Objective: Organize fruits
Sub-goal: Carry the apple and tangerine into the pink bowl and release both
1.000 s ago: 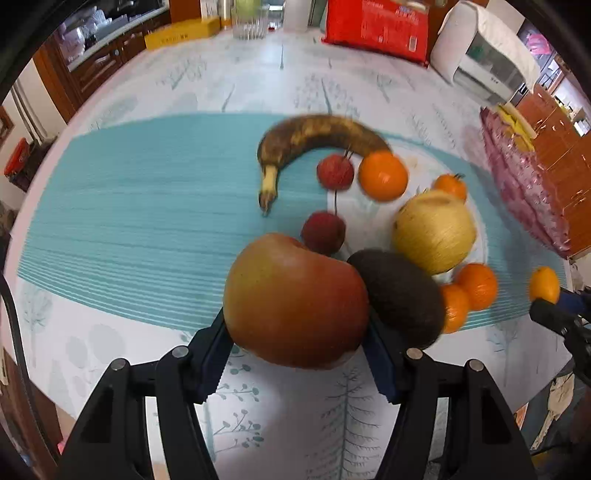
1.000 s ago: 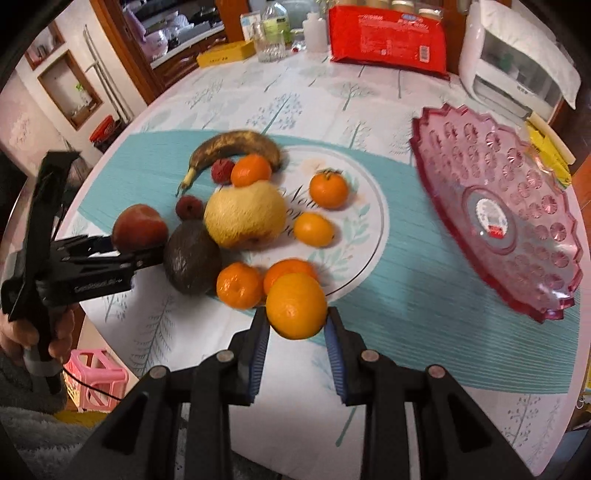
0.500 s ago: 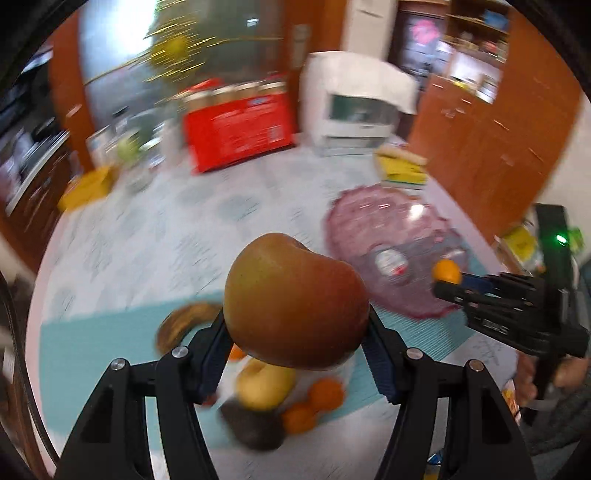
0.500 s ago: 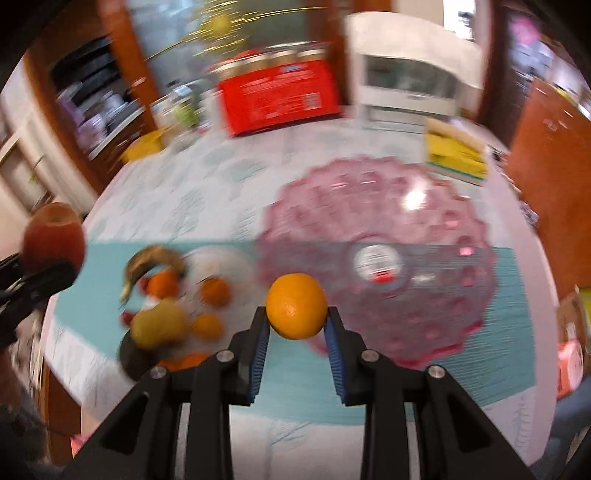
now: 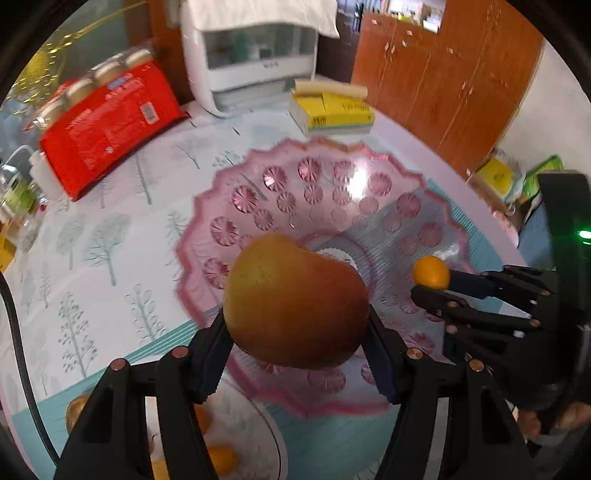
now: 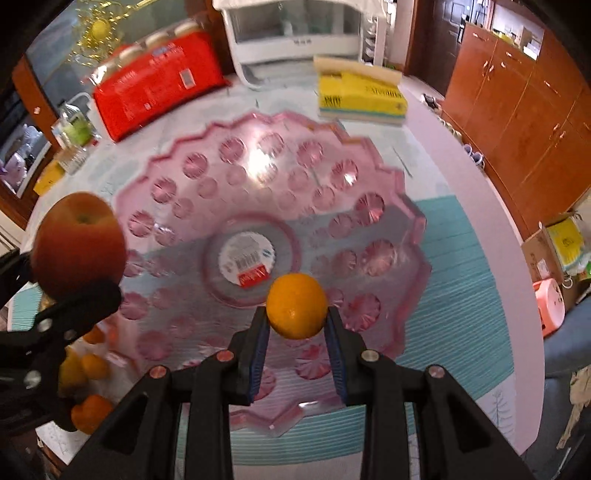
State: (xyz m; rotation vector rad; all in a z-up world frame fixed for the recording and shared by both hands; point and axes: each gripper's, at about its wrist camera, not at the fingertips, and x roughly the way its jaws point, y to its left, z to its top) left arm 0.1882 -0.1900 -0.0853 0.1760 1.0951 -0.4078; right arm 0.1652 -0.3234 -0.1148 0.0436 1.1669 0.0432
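Observation:
My left gripper is shut on a big red-and-yellow apple and holds it above the near part of the pink glass fruit bowl. The same apple shows at the left edge of the right wrist view. A small orange sits clamped in my right gripper, also over the bowl, just in front of the sticker at its centre. In the left wrist view the right gripper comes in from the right with the orange.
A white plate with several small oranges lies at the near left on the teal mat. Behind the bowl stand a red package, a yellow box and a white appliance. Wooden cabinets line the right side.
Both grippers have swung from the fruit plate at the left over to the pink bowl, carrying the apple and the orange. The bowl now fills both views.

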